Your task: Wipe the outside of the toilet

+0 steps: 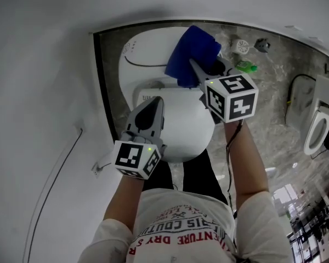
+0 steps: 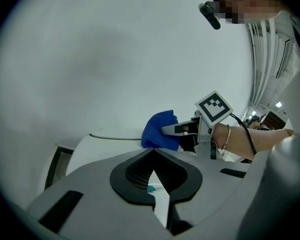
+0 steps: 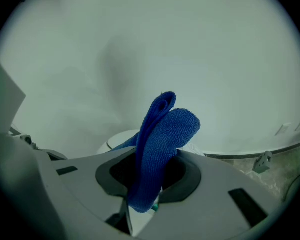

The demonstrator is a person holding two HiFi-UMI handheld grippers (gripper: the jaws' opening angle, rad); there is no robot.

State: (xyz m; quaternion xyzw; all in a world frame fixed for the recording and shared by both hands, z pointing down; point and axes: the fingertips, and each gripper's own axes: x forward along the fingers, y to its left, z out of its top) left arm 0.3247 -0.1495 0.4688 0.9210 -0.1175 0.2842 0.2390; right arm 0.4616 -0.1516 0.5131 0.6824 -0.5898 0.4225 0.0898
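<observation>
Head view is showing a white ceramic toilet [image 1: 183, 127] with its lid down, standing beside a white wall [image 1: 44, 92] on a grey marbled floor [image 1: 274, 86]. The right gripper [image 1: 195, 64] is clamping its fingers on a folded blue microfibre cloth [image 1: 189, 48], which is sitting over the rear of the toilet; whether the cloth is touching it cannot be told. The left gripper [image 1: 155, 104] is hanging above the lid, its fingers pressed together with nothing between them.
</observation>
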